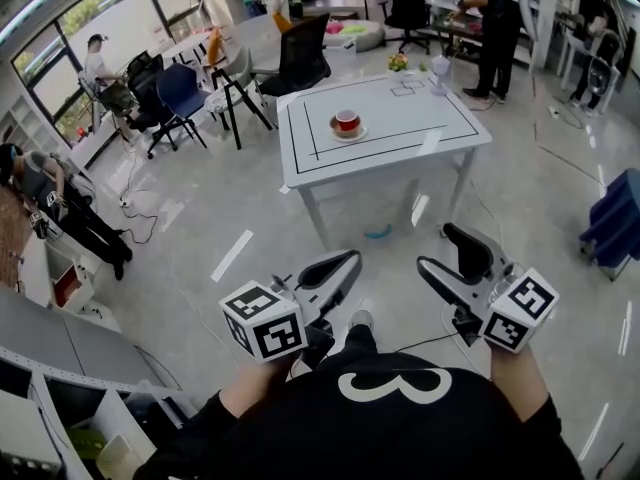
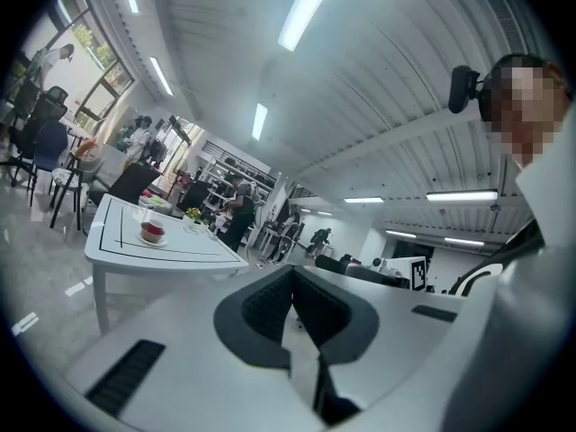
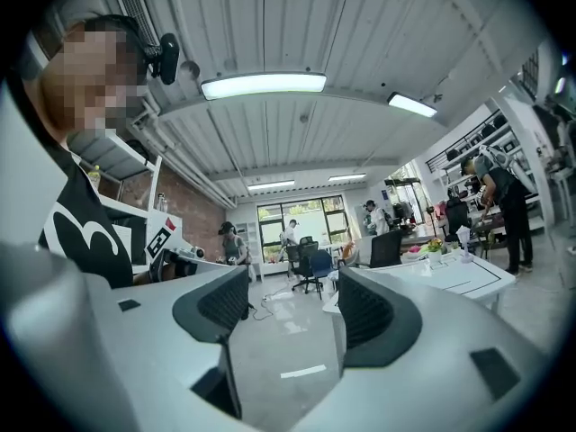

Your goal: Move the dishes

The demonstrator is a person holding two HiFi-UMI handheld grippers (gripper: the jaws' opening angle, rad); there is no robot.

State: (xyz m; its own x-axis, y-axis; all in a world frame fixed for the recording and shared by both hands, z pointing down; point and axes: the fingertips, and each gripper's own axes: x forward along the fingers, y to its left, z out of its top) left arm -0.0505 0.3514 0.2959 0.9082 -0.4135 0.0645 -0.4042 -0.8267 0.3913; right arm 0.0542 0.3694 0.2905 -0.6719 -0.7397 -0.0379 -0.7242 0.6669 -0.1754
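Note:
A red cup on a white saucer (image 1: 347, 123) stands near the middle of a white table (image 1: 420, 133) marked with black lines, some way ahead of me across the floor. Both grippers are held low in front of my body, far short of the table. My left gripper (image 1: 348, 261) is shut, its dark pads pressed together with nothing between them. My right gripper (image 1: 438, 249) is open and empty. In the left gripper view the cup (image 2: 152, 231) and the table (image 2: 184, 252) show at left, beyond the gripper (image 2: 292, 288). The right gripper view shows its gripper (image 3: 292, 306) wide apart, with the table (image 3: 454, 279) at right.
A clear glass (image 1: 440, 72) and small flowers (image 1: 398, 63) stand at the table's far edge. Black and blue chairs (image 1: 300, 56) crowd the far left of the table. A person (image 1: 497, 28) stands beyond it. A blue thing (image 1: 378, 233) lies on the floor beneath it.

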